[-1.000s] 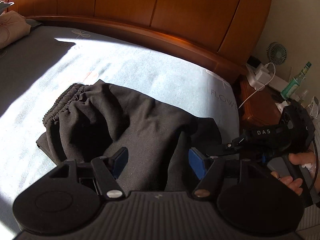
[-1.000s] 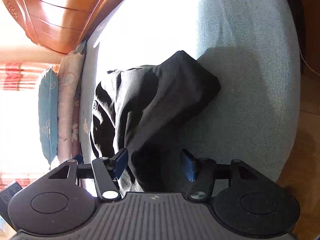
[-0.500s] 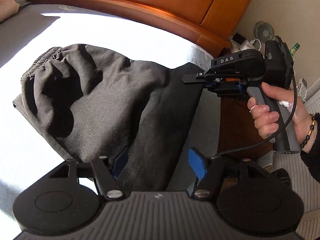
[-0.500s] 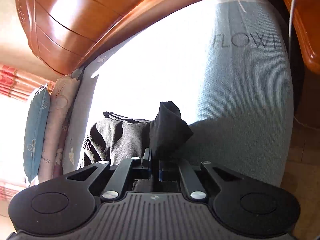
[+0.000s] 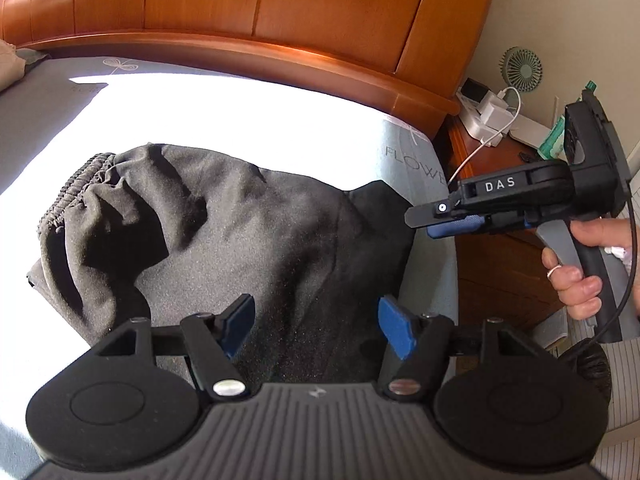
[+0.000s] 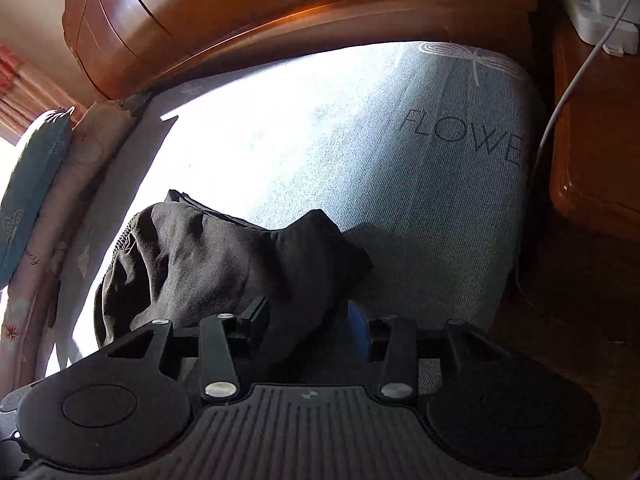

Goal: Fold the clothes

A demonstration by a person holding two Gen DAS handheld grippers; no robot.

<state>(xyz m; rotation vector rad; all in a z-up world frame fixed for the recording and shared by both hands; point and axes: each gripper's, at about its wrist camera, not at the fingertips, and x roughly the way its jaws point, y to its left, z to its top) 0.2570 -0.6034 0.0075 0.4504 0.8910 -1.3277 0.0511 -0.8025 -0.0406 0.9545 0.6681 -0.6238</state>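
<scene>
Left wrist view, largest item first: grey bed (image 5: 208, 112), half in hard sunlight, backed by a wooden headboard (image 5: 280, 12). On it, dark trousers (image 5: 224, 232), bunched into a loose folded heap, elastic waistband (image 5: 68, 196) at the far left end, a free dark corner (image 5: 384, 208) at the right end near the mattress edge; long axis runs left to right across both grippers' line of sight. To the right, a wooden nightstand (image 5: 500, 264) with chargers and a small fan. Left gripper (image 5: 318, 326): directly above the near edge of the heap, jaws opening and already wide, cloth seen below the gap, pads not pressing on it. Right gripper (image 5: 430, 224): held in a hand (image 5: 580, 272), hanging just off the free right corner, clear of the cloth here. Right wrist view: right gripper (image 6: 310, 322) jaws opening, about half apart, the trousers' (image 6: 224, 264) near edge lying under the gap, nothing clamped. Judgement: the right gripper is nearer the free corner, so the coming fold likely turns on that end.
</scene>
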